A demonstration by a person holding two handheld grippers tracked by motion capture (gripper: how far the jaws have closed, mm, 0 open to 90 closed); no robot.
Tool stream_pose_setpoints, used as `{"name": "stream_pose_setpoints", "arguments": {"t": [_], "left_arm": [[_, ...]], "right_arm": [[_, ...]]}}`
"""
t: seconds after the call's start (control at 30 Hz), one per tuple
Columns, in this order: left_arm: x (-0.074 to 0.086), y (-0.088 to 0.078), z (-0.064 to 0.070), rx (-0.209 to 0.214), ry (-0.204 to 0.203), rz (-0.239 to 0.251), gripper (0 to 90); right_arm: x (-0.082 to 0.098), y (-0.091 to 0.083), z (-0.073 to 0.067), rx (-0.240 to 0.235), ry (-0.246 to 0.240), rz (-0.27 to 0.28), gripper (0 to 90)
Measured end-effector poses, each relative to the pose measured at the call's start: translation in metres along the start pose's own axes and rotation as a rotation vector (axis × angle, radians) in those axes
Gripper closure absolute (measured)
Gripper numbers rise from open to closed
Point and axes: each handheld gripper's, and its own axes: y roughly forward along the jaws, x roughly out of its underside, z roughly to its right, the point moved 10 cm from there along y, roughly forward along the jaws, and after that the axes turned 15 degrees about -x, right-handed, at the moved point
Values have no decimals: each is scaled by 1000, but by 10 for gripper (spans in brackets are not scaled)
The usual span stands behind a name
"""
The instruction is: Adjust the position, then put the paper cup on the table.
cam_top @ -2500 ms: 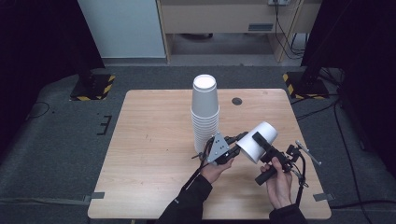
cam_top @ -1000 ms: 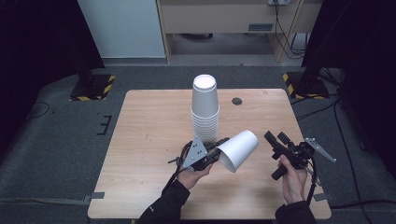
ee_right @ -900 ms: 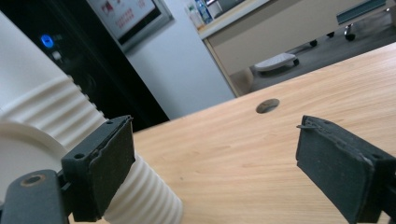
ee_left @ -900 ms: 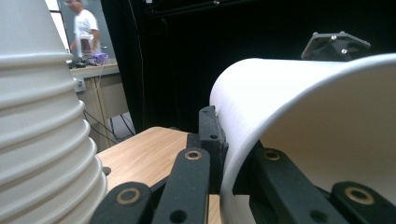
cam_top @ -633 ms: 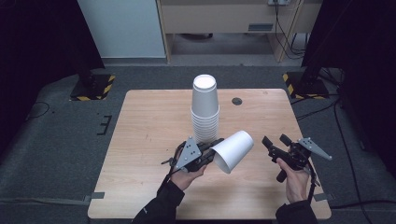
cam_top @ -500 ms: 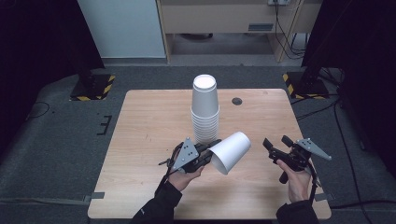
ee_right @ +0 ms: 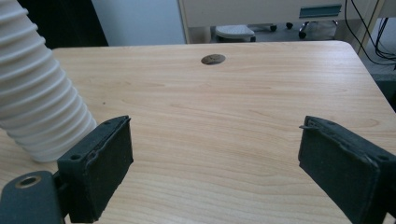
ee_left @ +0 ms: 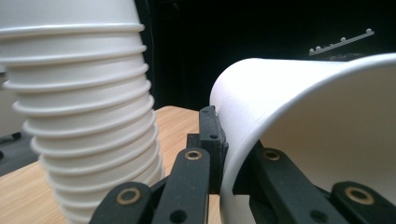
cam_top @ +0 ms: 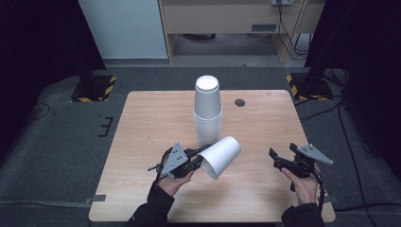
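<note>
A smooth, matt white paper cup point(cam_top: 220, 156) is showing a thin rolled rim, like the ribbed stack of white paper cups point(cam_top: 207, 113) near the worktop's centre. The worktop point(cam_top: 142, 132) is wearing pale wood-grain laminate with a soft sheen. Matt black plastic jaws with rough, rubbery pads are fronting the right gripper point(ee_right: 215, 172).

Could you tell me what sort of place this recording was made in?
Probably a lab or studio set up for recording: a lone wooden table on grey carpet, black curtains at both sides, and striped stand bases with loose cables behind.
</note>
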Motion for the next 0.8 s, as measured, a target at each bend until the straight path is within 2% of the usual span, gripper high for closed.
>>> {"name": "stream_pose_setpoints", "arguments": {"t": [0.13,0.43,0.57,0.8], "left_arm": [[1,-11,-7,-10,0,-18,866],[11,-39,-23,-27,14,-78,866],[20,-49,-30,-37,18,-104,867],[25,-61,-44,-67,28,-129,867]], "right_arm": [[5,1,2,7,-18,-29,101],[7,0,5,10,-15,-41,94],[8,0,7,17,-20,-47,93],[14,2,6,15,-35,-77,92]]}}
